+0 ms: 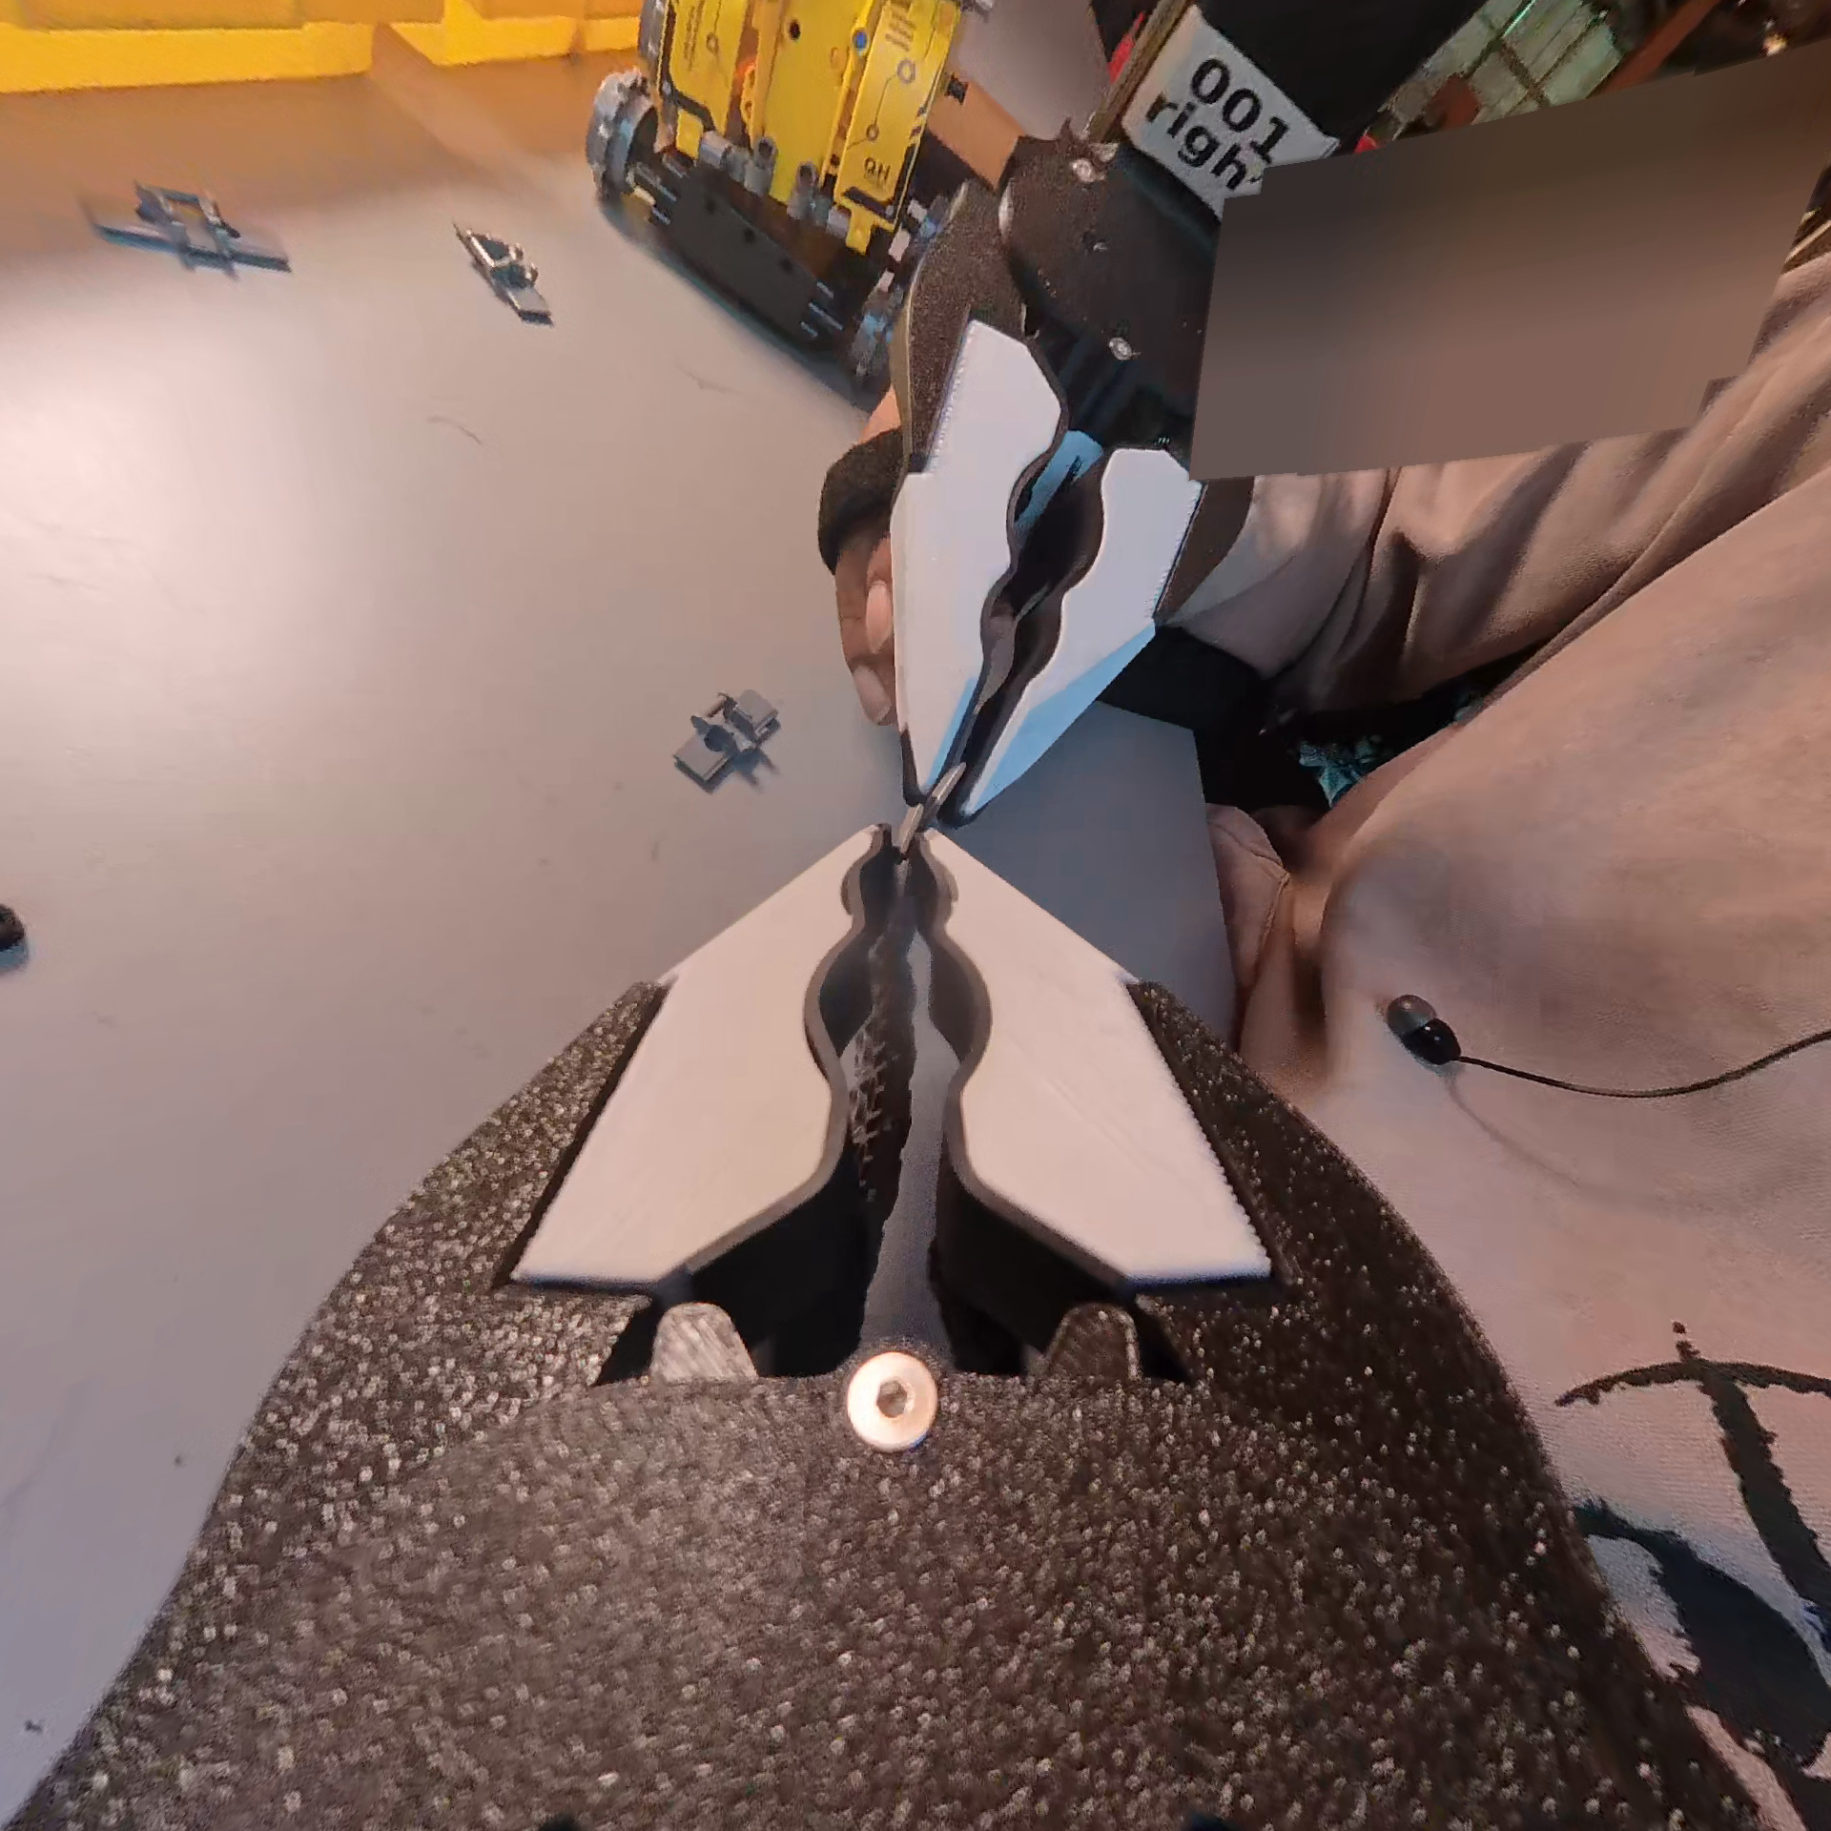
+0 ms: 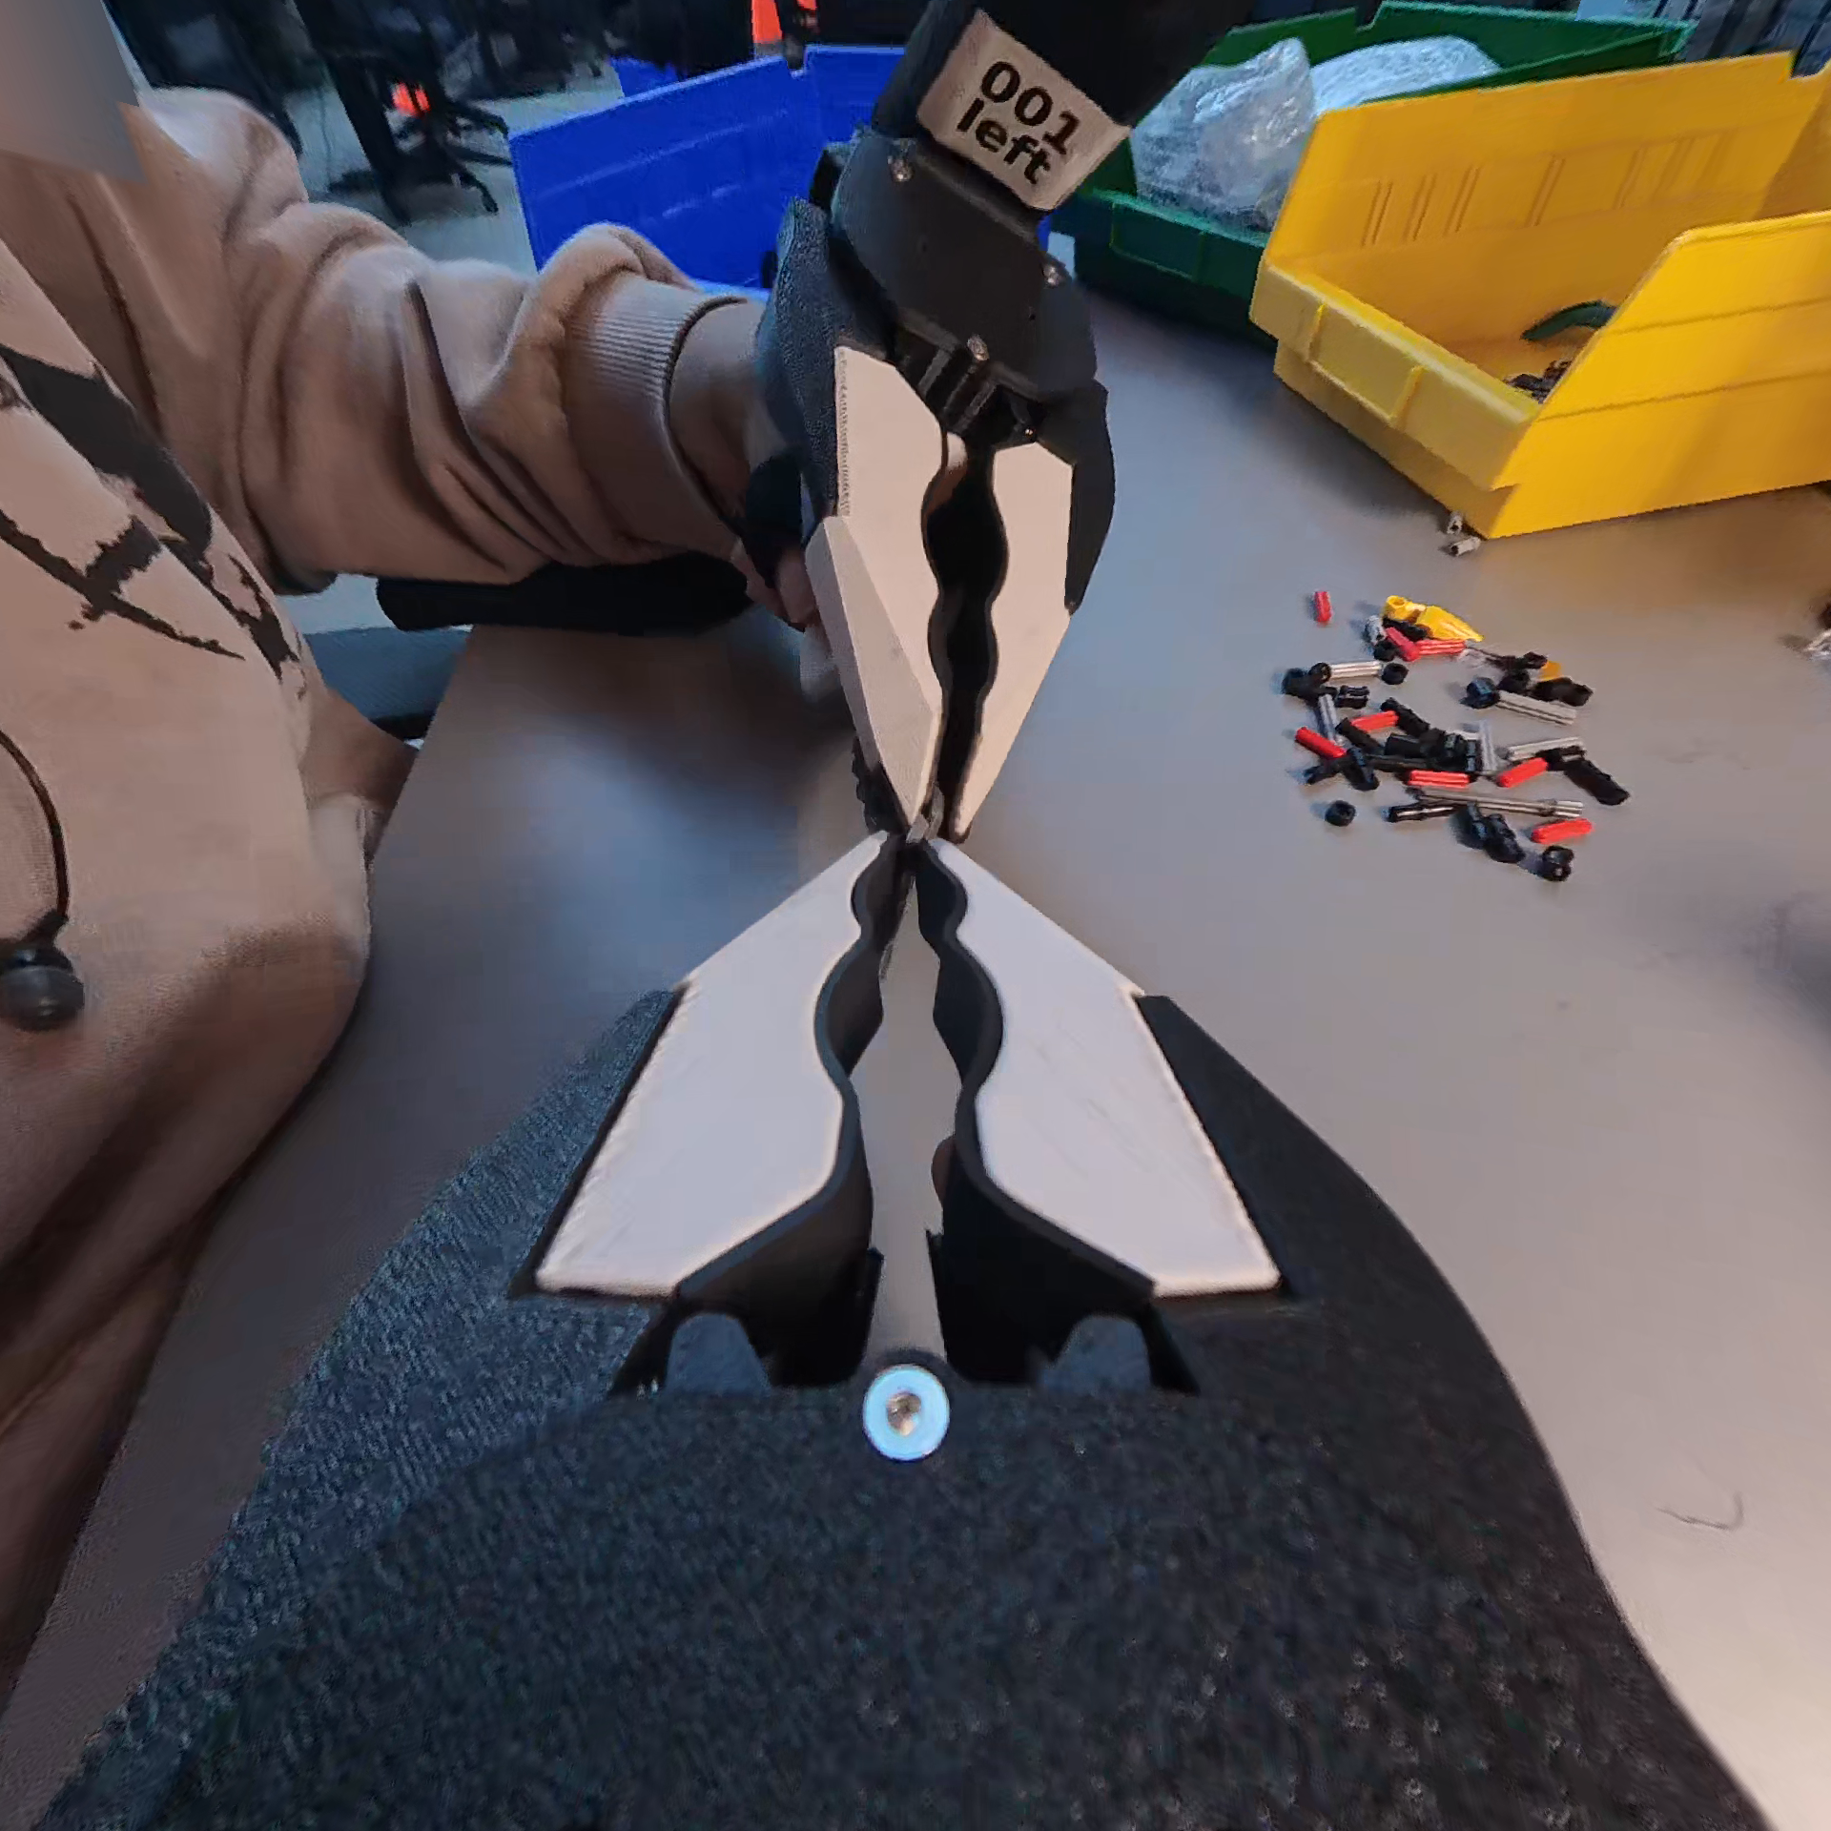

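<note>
My left gripper (image 1: 902, 844) and my right gripper (image 2: 907, 850) meet tip to tip above the grey table (image 1: 347, 594). A small grey pin (image 1: 923, 810) runs between the two pairs of tips, and both grippers are shut on it, one at each end. In the left wrist view the right gripper (image 1: 939, 801) comes down from above. In the right wrist view the left gripper (image 2: 929, 818) comes down from above, and the pin (image 2: 921, 828) is mostly hidden by the tips.
A yellow and black brick-built vehicle (image 1: 783, 149) stands at the back. Small grey assemblies (image 1: 728, 738) lie on the table. A pile of small black, red and grey parts (image 2: 1447, 733) lies to the right, before yellow (image 2: 1546, 327), green (image 2: 1189, 228) and blue (image 2: 694, 168) bins. A person's sleeve (image 2: 446, 396) is at left. The grippers are tip to tip, or close to it.
</note>
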`<state>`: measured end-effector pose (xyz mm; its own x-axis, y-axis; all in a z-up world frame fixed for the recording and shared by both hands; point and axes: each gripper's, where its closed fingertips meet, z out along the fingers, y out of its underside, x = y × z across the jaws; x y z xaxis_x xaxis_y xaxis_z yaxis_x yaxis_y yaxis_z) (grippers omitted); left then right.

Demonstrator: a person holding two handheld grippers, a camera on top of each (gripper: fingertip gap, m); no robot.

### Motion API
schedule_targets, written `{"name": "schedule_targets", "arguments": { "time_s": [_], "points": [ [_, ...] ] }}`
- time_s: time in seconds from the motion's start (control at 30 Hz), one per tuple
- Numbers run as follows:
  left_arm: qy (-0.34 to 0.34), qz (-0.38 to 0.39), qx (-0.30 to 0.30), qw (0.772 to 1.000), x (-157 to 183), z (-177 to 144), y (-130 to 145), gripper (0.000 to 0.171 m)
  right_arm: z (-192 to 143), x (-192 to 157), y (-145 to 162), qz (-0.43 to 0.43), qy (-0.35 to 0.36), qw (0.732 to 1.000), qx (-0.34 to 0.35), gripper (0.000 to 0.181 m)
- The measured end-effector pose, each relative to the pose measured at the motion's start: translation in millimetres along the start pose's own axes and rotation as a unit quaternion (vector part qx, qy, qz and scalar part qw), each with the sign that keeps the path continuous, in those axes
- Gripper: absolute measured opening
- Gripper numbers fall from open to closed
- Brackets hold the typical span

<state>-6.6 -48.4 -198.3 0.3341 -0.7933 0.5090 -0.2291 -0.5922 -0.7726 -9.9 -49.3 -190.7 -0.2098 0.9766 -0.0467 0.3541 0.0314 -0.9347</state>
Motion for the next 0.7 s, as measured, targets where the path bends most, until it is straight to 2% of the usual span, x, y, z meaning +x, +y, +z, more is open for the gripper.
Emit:
{"name": "schedule_targets", "arguments": {
  "time_s": [0.2, 0.23, 0.27, 0.3, 0.33, 0.4, 0.43, 0.5, 0.53, 0.6, 0.67, 0.7],
  "points": [
    [-0.037, -0.009, -0.019, 0.999, -12, 5, 8, 0.003, 5, -3, 11, -0.001, -0.008, 1.0, -0.02, 0.0],
    [-0.092, -0.007, -0.021, 0.995, -29, 6, 9, 0.001, 6, -20, 6, -0.011, -0.057, 0.998, -0.004, 0.0],
    [-0.105, 0.006, -0.042, 0.994, -35, 12, 12, 0.002, 15, -56, -15, 0.009, -0.137, 0.99, 0.041, 0.0],
    [-0.074, 0.007, -0.036, 0.997, -23, 19, 5, 0.002, 35, -75, 0, -0.062, -0.143, 0.988, -0.015, 0.0],
    [-0.058, 0.021, -0.035, 0.997, -13, 23, -1, 0.002, 42, -66, 4, -0.125, -0.102, 0.986, -0.037, 0.0],
    [-0.055, 0.03, -0.014, 0.998, -7, 15, -9, 0.002, 13, -26, -16, -0.075, -0.052, 0.996, 0.005, 0.0],
    [-0.074, 0.023, -0.008, 0.997, -15, 9, -8, 0.002, 0, -19, -17, -0.047, -0.062, 0.997, 0.005, 0.0],
    [-0.09, 0.005, -0.005, 0.996, -28, 0, -4, 0.002, -9, -32, -11, -0.014, -0.114, 0.993, 0.012, 0.0],
    [-0.086, -0.004, 0.0, 0.996, -30, -1, -5, 0.002, -6, -33, 0, -0.006, -0.115, 0.993, -0.013, 0.0],
    [-0.07, -0.014, 0.006, 0.997, -29, -1, -7, 0.002, 0, -12, 24, -0.004, -0.06, 0.996, -0.073, 0.001],
    [-0.057, -0.015, 0.008, 0.998, -25, 1, -6, 0.002, 1, 3, 32, 0.018, -0.031, 0.995, -0.092, 0.003],
    [-0.053, -0.015, 0.007, 0.998, -24, 1, -5, 0.002, 1, 8, 35, 0.032, -0.022, 0.994, -0.099, 0.01]
  ]
}}
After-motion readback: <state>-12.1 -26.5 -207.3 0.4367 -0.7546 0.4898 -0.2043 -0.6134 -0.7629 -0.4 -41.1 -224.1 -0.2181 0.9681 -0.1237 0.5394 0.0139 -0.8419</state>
